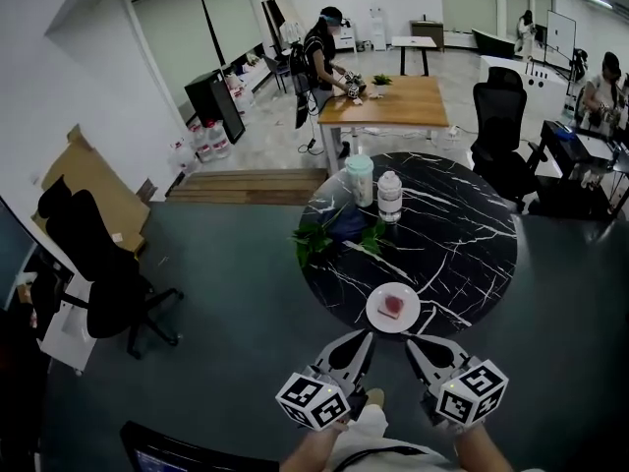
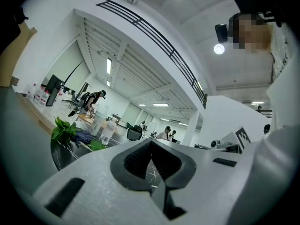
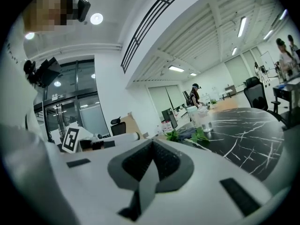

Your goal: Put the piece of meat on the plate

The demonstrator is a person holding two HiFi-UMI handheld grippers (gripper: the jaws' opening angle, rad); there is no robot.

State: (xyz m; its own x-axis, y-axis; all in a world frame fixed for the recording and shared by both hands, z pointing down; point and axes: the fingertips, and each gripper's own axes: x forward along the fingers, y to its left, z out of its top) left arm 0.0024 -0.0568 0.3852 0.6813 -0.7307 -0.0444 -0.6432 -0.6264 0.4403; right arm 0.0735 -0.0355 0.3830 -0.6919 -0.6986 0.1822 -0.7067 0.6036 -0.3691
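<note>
A pink piece of meat lies on a small white plate at the near edge of the round black marble table. Both grippers hang just short of that edge, below the plate. My left gripper is shut with nothing between its jaws, and its closed pads fill the left gripper view. My right gripper is also shut and empty, with its pads pressed together. Neither gripper touches the plate or the meat. The plate is out of sight in both gripper views.
At the table's far side stand two lidded jars, with green leaves and a blue cloth. Black office chairs stand left and right. A person works at a wooden table behind.
</note>
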